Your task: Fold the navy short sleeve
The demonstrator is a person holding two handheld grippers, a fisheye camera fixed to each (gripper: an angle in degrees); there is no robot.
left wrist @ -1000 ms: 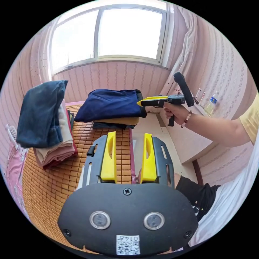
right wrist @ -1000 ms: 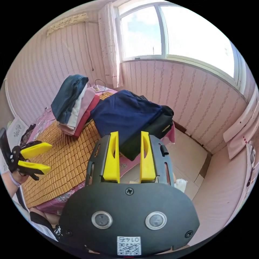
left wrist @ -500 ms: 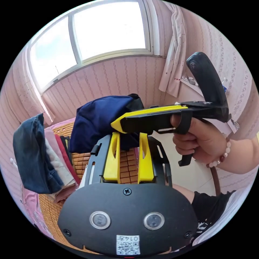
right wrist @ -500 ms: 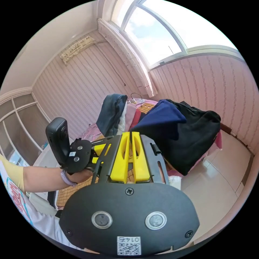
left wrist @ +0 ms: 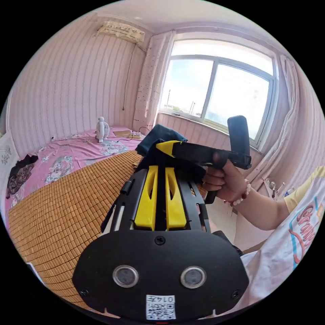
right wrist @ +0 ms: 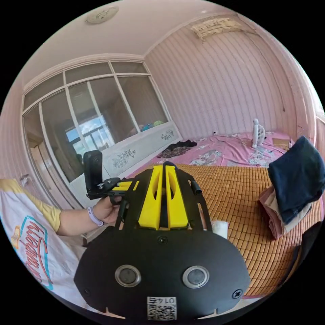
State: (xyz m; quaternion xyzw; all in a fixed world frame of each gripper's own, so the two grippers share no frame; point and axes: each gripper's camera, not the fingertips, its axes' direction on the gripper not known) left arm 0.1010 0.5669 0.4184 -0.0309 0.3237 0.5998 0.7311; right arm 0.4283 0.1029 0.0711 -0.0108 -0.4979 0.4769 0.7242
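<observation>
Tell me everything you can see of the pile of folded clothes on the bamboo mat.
The pile of folded clothes sits on the woven bamboo mat, toward the right edge of the right gripper view. A dark blue folded piece, denim-like, lies on top and overhangs the rest. Beneath it show a beige layer and a pink one at the bottom, touching the mat. The layers look soft and slightly askew.

Clothes stack (right wrist: 291, 193) on mat (right wrist: 237, 189) – fan (right wrist: 259, 132) behind, on sheet (right wrist: 223, 154).
</observation>
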